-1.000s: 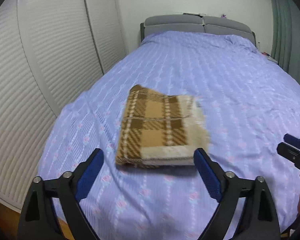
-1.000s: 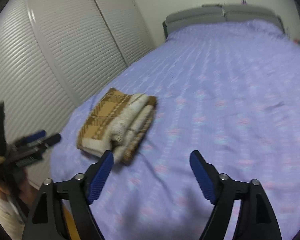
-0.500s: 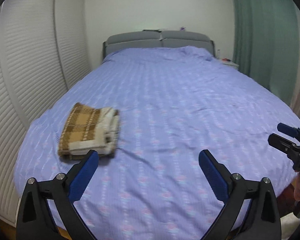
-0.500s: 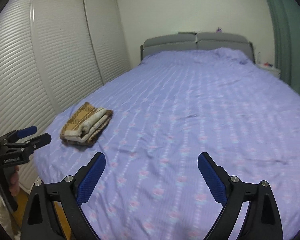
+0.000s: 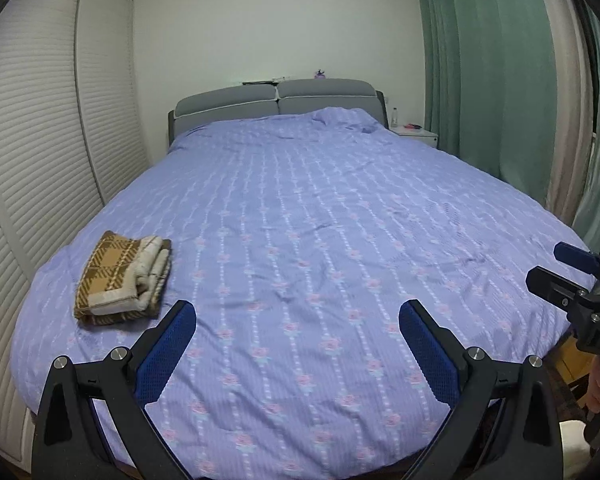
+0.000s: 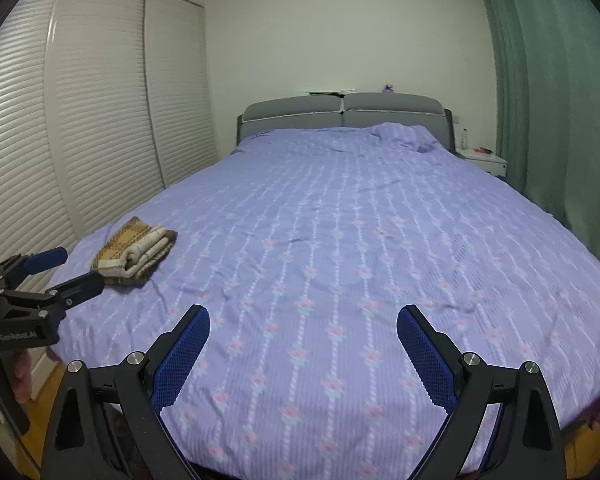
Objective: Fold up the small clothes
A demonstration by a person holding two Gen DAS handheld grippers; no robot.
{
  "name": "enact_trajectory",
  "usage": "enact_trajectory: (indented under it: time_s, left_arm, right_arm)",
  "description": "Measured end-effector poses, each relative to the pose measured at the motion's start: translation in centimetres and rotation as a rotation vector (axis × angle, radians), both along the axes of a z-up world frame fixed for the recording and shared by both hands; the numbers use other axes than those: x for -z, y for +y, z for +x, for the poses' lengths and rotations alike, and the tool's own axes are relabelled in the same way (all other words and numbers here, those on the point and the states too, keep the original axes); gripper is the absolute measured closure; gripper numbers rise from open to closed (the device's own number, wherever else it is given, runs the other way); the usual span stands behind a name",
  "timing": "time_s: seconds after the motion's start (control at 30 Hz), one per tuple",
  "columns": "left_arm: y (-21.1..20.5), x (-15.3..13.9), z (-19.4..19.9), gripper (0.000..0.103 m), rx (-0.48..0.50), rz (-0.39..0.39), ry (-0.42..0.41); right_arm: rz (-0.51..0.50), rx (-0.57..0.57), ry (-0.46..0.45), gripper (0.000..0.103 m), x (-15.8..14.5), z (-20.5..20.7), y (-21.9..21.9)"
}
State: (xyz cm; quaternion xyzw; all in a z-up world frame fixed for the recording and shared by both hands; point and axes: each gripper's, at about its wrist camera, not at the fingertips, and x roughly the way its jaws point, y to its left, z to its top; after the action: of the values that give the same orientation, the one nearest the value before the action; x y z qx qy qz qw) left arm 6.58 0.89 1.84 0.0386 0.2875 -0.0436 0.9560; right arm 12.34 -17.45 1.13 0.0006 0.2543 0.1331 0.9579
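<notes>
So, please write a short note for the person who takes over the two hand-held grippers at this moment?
Left hand-held gripper: open, holds nothing, hovers over the near edge of the bed.
Right hand-held gripper: open, holds nothing, also over the near edge.
The brown plaid garment lies folded in a compact stack on the purple floral bedspread, near the left corner, untouched by either gripper.
Done: this piece looks folded.
Left: no other clothes show on the bed; look outside the views for the next piece.
</notes>
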Motion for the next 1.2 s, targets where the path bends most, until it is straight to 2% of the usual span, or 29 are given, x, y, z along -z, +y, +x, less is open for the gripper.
enact_trajectory:
  time_s: [0.2,0.4,1.2]
  left_arm:
    - [-2.6,0.4,-0.9,0.000,0.019,-0.012,-0.010]
    - [-3.5,0.0,-1.9,0.000,0.037,-0.038,-0.016]
    - [-4.2,-0.3,-2.7,0.000,0.052,-0.040,-0.015]
  right_arm:
    - [0.039,0.043,0.002,0.008,0.4,-1.5,-3.0]
    - [0.052,0.065,-0.015,0.008,0.2,-2.7,-4.2]
    - [0.051,0.061,-0.014,0.008,0.5,-3.3,-4.3]
